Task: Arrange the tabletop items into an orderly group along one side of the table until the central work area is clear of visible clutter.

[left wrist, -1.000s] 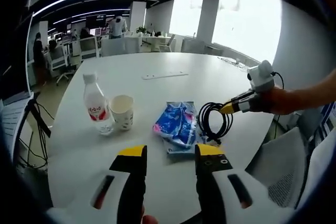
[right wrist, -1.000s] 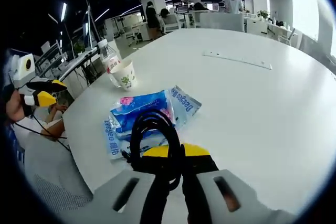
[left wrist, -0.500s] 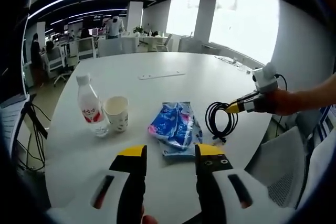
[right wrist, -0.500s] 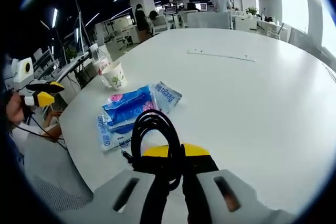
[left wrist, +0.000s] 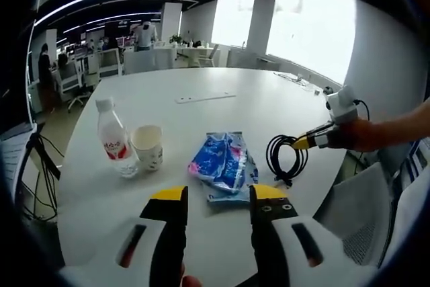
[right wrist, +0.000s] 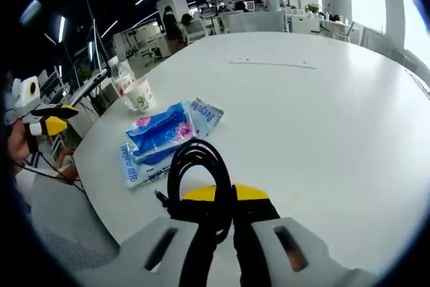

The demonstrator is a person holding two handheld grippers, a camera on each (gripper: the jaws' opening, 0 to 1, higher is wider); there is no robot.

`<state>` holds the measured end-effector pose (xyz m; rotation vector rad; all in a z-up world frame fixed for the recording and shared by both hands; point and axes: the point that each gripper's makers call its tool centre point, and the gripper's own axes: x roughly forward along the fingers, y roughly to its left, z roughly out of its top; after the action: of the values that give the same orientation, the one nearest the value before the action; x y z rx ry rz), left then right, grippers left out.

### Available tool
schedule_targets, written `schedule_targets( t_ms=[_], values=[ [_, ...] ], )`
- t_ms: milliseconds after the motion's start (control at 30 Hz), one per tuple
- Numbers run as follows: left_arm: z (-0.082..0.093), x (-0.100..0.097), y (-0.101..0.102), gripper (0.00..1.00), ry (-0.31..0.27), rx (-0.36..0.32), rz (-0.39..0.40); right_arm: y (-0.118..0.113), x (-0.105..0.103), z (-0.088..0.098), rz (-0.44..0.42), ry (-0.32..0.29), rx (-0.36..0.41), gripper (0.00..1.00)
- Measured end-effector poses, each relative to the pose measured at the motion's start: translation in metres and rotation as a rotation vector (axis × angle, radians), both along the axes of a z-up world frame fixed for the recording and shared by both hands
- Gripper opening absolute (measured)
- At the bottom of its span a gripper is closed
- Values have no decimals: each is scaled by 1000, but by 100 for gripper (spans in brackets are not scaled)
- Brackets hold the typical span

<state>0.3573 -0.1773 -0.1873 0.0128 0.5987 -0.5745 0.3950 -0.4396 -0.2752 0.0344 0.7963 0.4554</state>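
A coiled black cable (right wrist: 197, 174) hangs pinched between the right gripper's (right wrist: 225, 196) pressed-together jaws, just beside blue plastic packets (left wrist: 222, 162) on the round white table (left wrist: 269, 105). A paper cup (left wrist: 148, 146) touches a clear bottle (left wrist: 113, 138). The left gripper (left wrist: 218, 196) hovers, jaws spread.

blue packet (right wrist: 164, 140) | white print, too blurred to read

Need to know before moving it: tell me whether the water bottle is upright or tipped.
Upright: the water bottle stands cap-up on the table beside the paper cup.
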Motion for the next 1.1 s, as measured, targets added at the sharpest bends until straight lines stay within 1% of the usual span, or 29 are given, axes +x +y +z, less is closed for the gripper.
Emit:
schedule_targets(
  t_ms=[133, 200, 300, 400, 633, 1000, 1100],
  values=[
    [1, 0, -2, 36, -3, 0, -7, -4, -2, -3, -25, 12, 0, 5],
    [2, 0, -2, 36, -4, 1, -11, -7, -3, -5, -52, 16, 14, 5],
    [2, 1, -2, 36, -6, 1, -12, -6, -4, -4, -64, 19, 32, 4],
    [4, 2, -1, 36, -8, 0, -11, -6, -4, -6, -55, 19, 19, 2],
    [3, 1, 0, 36, -5, 1, -8, -5, -4, -8, -61, 26, 28, 2],
    [3, -2, 0, 36, -2, 7, -7, -9, -3, -23, -64, 62, 17, 2],
    [3, -1, -1, 36, -1, 8, -6, -9, -3, -24, -66, 69, 19, 2]
  ],
)
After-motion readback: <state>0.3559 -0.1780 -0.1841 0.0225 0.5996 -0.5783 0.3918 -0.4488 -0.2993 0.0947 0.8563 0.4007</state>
